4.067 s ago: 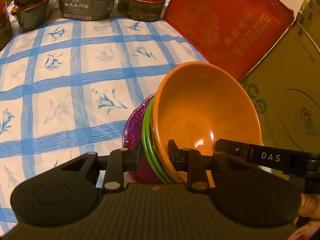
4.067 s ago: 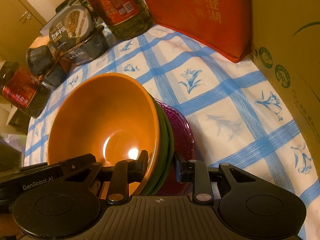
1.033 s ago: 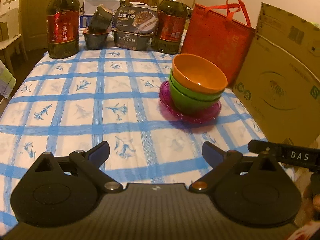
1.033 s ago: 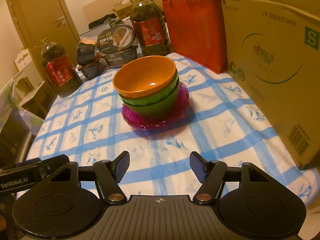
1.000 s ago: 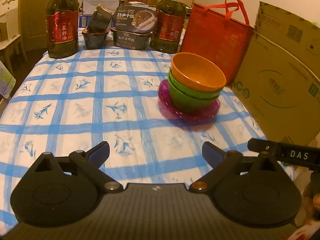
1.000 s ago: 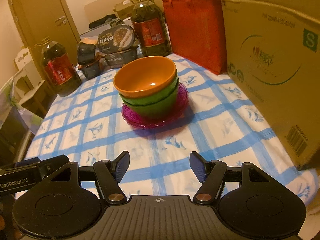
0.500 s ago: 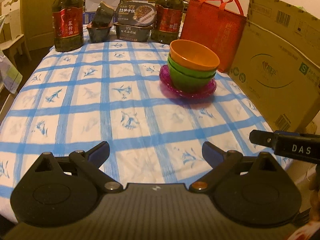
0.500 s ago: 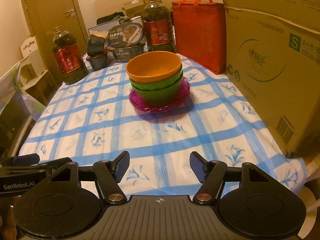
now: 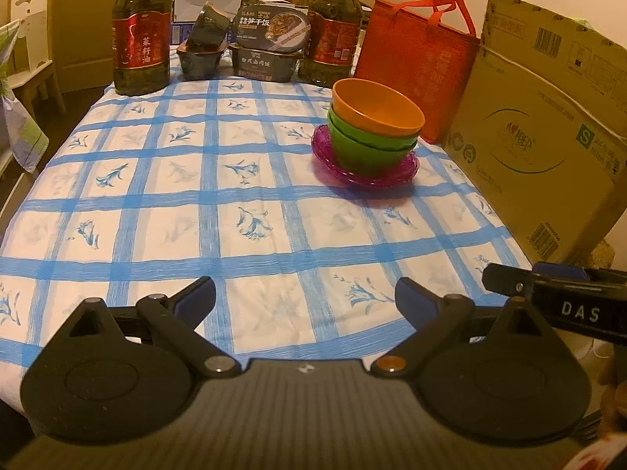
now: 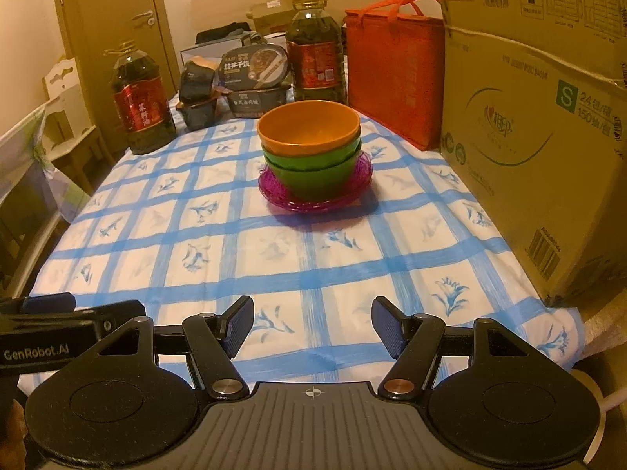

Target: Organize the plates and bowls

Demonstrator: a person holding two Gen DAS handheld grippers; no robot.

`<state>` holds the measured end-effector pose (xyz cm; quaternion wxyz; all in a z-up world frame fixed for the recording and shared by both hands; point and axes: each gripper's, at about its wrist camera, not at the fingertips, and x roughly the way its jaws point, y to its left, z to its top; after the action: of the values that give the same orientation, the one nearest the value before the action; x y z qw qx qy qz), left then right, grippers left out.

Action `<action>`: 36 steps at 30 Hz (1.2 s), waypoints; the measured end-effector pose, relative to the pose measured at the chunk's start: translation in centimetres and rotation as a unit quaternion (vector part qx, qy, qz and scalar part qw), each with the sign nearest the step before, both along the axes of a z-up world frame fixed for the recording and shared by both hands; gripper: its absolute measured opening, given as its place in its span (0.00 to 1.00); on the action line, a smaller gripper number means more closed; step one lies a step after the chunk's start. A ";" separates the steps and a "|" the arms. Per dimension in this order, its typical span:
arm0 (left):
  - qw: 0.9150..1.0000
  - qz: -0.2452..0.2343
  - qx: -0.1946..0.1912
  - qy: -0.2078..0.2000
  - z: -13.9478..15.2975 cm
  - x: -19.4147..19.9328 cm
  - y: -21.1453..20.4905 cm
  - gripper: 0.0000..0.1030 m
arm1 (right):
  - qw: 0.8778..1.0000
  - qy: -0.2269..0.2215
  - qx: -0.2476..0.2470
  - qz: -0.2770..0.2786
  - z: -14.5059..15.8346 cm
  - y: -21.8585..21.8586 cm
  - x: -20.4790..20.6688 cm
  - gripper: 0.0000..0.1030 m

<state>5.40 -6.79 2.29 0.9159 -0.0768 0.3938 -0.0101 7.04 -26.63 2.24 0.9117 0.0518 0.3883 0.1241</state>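
Item: dish stack, far right part of the table [image 9: 164, 203], just beside the cardboard box [image 9: 548, 149] and in front of the red bag [image 9: 411, 74]. Composition, bottom to top: magenta plate [image 9: 354, 174] flat on the blue-checked cloth; green bowls [image 9: 364, 149] nested upright on it, two rims showing; orange bowl [image 9: 376, 107] nested in the upper green one, empty. No other plate or bowl in view, so the sorting reads as complete. Left gripper [image 9: 305, 297]: jaws spread wide, nothing between them, at the near table edge; stack lies far ahead and to its right. Right gripper [image 10: 311, 323]: jaws moderately apart, empty, also at the near edge; stack lies almost straight ahead, so this hand has the more direct line. Far edge: oil bottles [image 9: 141, 35], packaged meal boxes [image 9: 266, 45].
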 end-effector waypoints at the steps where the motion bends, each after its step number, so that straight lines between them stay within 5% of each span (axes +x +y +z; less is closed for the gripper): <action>1: 1.000 0.001 0.000 0.001 0.0 0.0 0.0 0.94 | 1.000 0.001 0.001 -0.001 0.0 0.0 0.0 0.65; 36: 1.000 -0.005 0.016 -0.001 -0.1 -0.6 -0.3 0.95 | 1.000 0.004 0.006 -0.005 -0.4 -0.1 -0.4 0.65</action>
<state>4.78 -7.14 2.19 0.9172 -0.0602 0.3938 -0.0086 6.65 -26.77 1.82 0.9104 0.0591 0.3911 0.1218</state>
